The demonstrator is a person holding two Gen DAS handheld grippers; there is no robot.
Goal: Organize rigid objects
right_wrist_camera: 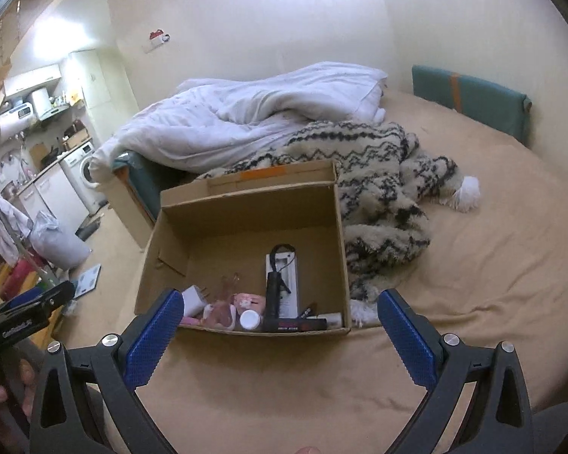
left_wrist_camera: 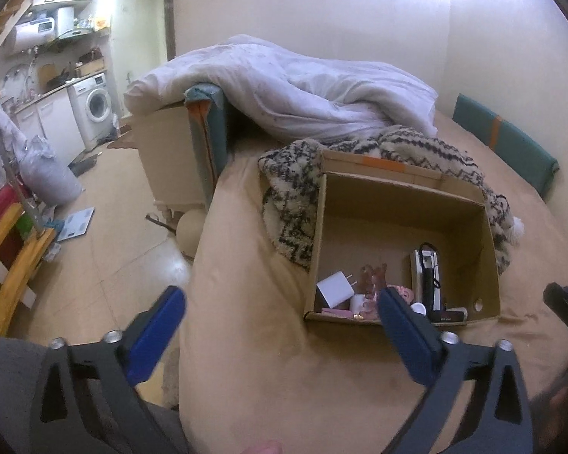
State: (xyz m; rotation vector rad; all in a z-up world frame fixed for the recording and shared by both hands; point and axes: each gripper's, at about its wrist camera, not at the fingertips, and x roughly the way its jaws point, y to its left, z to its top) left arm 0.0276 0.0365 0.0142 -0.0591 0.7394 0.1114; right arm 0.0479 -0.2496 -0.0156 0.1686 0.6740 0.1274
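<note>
An open cardboard box sits on the tan bed. Inside lie a white charger plug, a black tool on a white card, a white cap, a black-and-red tube and pink items. My left gripper is open and empty, just short of the box's near left corner. My right gripper is open and empty, before the box's near wall. The left gripper also shows at the right wrist view's left edge.
A black-patterned fleece blanket lies behind and right of the box, with a white duvet beyond. A green cushion stands against the wall. The bed's edge drops to the floor on the left, where a scale lies.
</note>
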